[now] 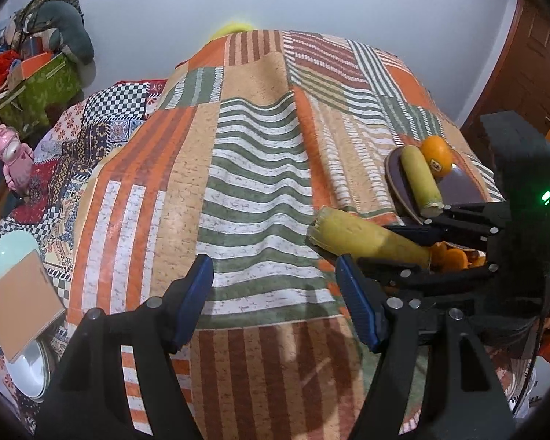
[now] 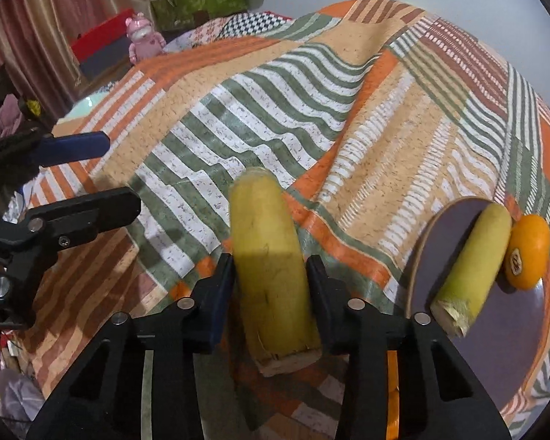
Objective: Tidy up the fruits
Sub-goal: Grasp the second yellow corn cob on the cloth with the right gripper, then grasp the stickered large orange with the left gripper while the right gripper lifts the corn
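Long yellow fruit, cylindrical, matte skin with faint dark flecks, one end cut flat and fibrous: it is lying between the two black fingers of the right gripper, whose pads are pressing on its sides just above the striped bedcover. In the left wrist view the same fruit is jutting out of that gripper toward the middle of the bed. Second yellow fruit, shorter and greenish at its cut end, is resting on a round dark plate with a pale rim; a smooth, glossy orange bearing a small sticker is touching its far side on the same plate. Bedcover: a patchwork print of green, white, orange and brown stripes, rippling in soft folds. Left gripper, black arms with ribbed blue pads, is standing apart over the cloth with nothing between its fingers. Farther out: a pink toy figure and a green patterned box against a pale wall.
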### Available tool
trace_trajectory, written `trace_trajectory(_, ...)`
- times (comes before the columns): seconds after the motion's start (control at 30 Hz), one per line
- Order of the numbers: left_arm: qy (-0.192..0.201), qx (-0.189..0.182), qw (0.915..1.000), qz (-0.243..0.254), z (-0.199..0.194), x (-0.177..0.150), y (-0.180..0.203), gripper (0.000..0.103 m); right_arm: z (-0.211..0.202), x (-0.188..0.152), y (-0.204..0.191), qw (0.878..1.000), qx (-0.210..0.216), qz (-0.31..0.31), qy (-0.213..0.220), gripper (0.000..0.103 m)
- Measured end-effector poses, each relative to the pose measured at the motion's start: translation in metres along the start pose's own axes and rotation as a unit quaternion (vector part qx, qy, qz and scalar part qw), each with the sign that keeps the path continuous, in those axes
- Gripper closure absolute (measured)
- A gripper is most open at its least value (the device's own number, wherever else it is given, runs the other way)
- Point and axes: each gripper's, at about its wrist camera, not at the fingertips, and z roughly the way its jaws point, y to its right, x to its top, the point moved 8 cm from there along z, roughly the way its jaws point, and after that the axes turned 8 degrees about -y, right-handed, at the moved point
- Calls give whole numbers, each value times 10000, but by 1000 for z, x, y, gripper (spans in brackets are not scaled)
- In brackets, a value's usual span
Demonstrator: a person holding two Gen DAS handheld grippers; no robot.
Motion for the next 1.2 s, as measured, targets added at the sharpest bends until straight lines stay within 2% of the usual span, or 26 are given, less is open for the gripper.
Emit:
trace_trajectory(0.33, 90, -129, 9995, 291, -27, -6, 48, 34, -64, -24, 25, 9963, -64, 498, 696, 69)
trace_trajectory(0.5, 12, -315, 9983, 485, -30, -14, 88, 34, -101, -56, 53, 9922, -235, 778, 944, 69)
trace_trajectory(0.7, -227, -542, 9955, 747, -19, -27, 145, 34, -129, -101, 93, 9861, -455, 1178, 1082, 69)
trace_trajectory(0.9, -482, -612, 9919, 1003, 1, -38, 196, 34, -144, -145, 128, 9791, -602, 1543, 1183, 69)
trace_trajectory(1.2, -756, -526, 9901, 1055, 30, -48, 236, 34, -147, -195, 162, 9723, -684, 1890, 1190, 69)
